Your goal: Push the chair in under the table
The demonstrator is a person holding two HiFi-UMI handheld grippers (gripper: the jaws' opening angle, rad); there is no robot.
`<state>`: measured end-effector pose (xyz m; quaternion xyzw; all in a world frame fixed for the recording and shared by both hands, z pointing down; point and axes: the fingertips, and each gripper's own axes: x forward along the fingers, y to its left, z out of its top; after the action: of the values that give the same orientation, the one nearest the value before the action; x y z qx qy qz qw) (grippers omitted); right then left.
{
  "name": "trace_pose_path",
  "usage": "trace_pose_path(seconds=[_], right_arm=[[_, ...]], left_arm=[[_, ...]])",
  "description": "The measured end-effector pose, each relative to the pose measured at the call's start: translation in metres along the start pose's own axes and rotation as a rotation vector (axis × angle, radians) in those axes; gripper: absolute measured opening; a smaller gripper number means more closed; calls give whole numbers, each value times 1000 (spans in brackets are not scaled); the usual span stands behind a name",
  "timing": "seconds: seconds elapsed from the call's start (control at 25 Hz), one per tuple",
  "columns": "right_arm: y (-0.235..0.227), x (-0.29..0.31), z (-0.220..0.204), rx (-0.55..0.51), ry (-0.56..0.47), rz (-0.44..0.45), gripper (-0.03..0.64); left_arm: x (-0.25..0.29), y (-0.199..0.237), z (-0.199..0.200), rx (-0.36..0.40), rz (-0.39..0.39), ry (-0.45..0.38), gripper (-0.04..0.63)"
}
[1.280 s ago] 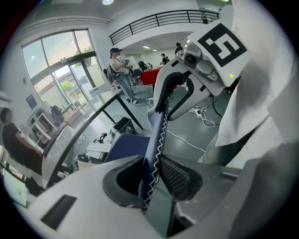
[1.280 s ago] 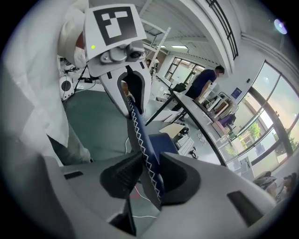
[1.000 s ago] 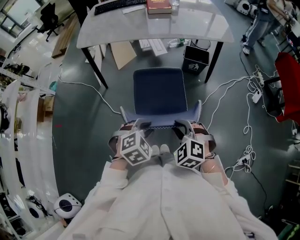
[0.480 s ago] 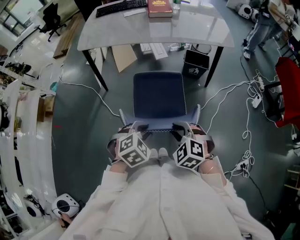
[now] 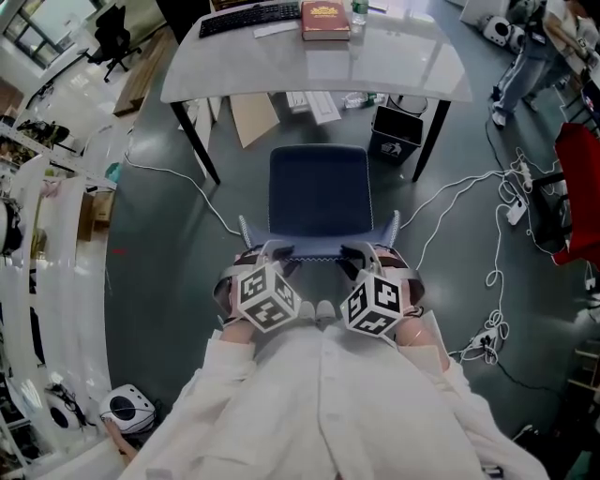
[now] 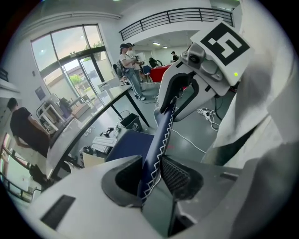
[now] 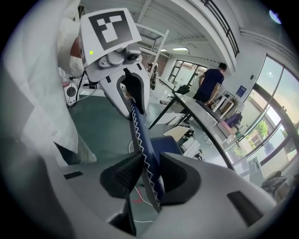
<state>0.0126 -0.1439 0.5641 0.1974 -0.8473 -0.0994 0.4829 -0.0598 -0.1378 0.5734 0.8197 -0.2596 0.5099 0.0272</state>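
The chair stands on the grey floor at the centre of the head view, its dark blue seat facing up. It is drawn back from the bench, which spans the top of the frame. The front edge of the seat lies just below the bench's near edge and is not tucked beneath it.

Your left tongs are clamped over the top edge of the backrest towards its left end. The blue panel with its white zigzag stitching runs between the two pads. These jaws have just been easing open a little, but the backrest is between them and the pads press against it.

Your right tongs grip the same edge towards its right end, and their jaws are part-way closed on the panel from both sides. Each pair of tongs can be seen across the backrest from the other one's view.

On the bench a keyboard and a reddish book lie near the top edge of the frame. A black bin stands under the bench, right of the chair. White cables trail across the floor on both sides.
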Motion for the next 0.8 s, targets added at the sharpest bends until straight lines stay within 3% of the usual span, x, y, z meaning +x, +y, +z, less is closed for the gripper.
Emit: trace_pose_path(seconds=[0.8], right_arm=[[-43, 14, -1, 3, -48, -15, 127]], left_arm=[[14, 37, 19, -11, 63, -9, 126]])
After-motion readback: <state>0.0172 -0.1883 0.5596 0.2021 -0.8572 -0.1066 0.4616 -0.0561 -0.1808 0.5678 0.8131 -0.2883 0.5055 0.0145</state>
